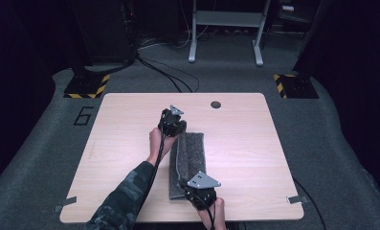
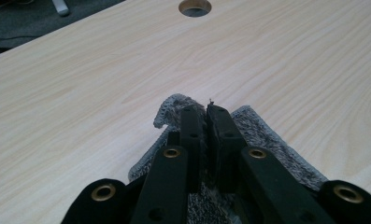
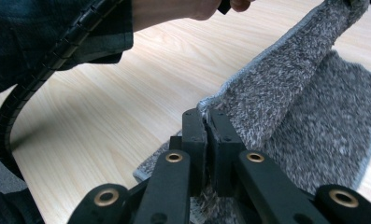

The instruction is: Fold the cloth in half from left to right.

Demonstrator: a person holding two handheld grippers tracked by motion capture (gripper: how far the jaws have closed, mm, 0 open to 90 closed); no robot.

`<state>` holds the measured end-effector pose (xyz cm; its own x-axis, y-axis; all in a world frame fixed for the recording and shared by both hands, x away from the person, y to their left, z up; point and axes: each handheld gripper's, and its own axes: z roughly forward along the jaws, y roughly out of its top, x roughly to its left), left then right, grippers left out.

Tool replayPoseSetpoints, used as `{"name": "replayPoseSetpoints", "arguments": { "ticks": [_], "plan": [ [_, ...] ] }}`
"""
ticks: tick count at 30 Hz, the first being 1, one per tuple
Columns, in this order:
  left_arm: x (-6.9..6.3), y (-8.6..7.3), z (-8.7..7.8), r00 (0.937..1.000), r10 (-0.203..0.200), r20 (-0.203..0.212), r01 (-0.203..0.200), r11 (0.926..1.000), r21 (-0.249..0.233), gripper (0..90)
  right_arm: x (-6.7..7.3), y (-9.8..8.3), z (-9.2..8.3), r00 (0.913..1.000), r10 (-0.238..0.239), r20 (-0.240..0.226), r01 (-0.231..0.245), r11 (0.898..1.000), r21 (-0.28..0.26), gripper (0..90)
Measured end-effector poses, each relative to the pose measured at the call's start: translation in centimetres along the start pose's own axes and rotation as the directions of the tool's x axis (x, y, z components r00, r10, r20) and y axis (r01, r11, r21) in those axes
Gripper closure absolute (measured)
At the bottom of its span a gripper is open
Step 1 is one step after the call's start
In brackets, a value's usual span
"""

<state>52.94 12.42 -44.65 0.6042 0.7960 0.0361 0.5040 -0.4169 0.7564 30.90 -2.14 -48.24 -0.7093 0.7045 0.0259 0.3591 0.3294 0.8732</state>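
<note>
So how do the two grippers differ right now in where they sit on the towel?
The left gripper is at the far end of the grey towel, near the middle of the table; the right gripper is at the towel's near end, by the table's front edge. The left arm wears a camouflage sleeve; at the right gripper I see a bare hand. Both have their fingers pinched shut on a towel edge, lifting it into a fold.

Light wood-grain table (image 1: 130, 120) with rounded corners and a round cable hole (image 1: 216, 104) near its far edge. Tape strips (image 1: 64, 204) at both near corners. Grey carpet floor (image 1: 331, 124); a "6" (image 1: 83, 115) marked on it left of the table. Black stand bases with yellow-black hazard tape (image 1: 88, 86) at far left and far right. Cables (image 1: 168, 72) run across the carpet. Grey metal frame (image 1: 226, 28) behind. Surroundings dark.
</note>
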Motion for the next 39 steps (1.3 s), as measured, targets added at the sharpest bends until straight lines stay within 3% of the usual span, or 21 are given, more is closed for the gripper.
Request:
{"name": "replayPoseSetpoints", "arguments": {
  "ticks": [6, 10, 21, 28, 29, 32, 34, 36, 39],
  "plan": [
    [-1.0, 0.1, 0.9, 0.9999, 0.012, 0.012, -0.012, 0.9998, 0.017, 84.3, -0.3, -0.5, -0.3, 1.0, -0.004, 0.005, 0.004, 1.0, 0.012, 86.2],
    [-1.5, 0.1, 1.5, 0.9999, -0.001, 0.015, 0.001, 1.0, 0.006, 84.3, -0.6, -0.7, -0.7, 0.9999, 0.006, 0.015, -0.006, 1.0, 0.012, 86.1],
    [-1.9, 0.0, 2.5, 0.9996, -0.001, 0.027, 0.0, 0.9997, 0.025, 83.8, -1.6, -1.7, -1.6, 0.9988, 0.033, 0.037, -0.034, 0.999, 0.036, 85.2],
    [-2.3, -0.1, 3.1, 0.9991, -0.007, 0.043, 0.007, 0.9999, 0.013, 81.8, -2.2, -2.4, -2.0, 0.9975, 0.044, 0.056, -0.047, 0.997, 0.056, 84.0],
    [-2.4, -0.1, 3.1, 0.9985, -0.014, 0.052, 0.014, 0.9999, 0.005, 80.0, -2.2, -2.5, -2.1, 0.9973, 0.048, 0.055, -0.051, 0.997, 0.056, 83.5],
    [-2.4, -0.1, 3.1, 0.9958, -0.029, 0.087, 0.029, 0.9996, 0.003, 57.8, -2.4, -2.9, -2.4, 0.9958, 0.054, 0.074, -0.06, 0.996, 0.072, 80.8],
    [-2.2, -0.1, 2.9, 0.9954, -0.04, 0.087, 0.04, 0.9992, 0.003, 43.7, -2.7, -3.3, -2.7, 0.9955, 0.054, 0.078, -0.061, 0.995, 0.083, 77.6],
    [-1.8, -0.1, 2.4, 0.9932, -0.062, 0.099, 0.063, 0.998, -0.008, 35.7, -3.0, -3.7, -3.2, 0.9926, 0.075, 0.095, -0.084, 0.993, 0.087, 73.6],
    [-1.3, -0.3, 1.7, 0.9942, -0.063, 0.087, 0.064, 0.9978, -0.017, 26.6, -3.7, -3.9, -4.1, 0.9882, 0.099, 0.117, -0.109, 0.991, 0.082, 63.3]
  ]
}}
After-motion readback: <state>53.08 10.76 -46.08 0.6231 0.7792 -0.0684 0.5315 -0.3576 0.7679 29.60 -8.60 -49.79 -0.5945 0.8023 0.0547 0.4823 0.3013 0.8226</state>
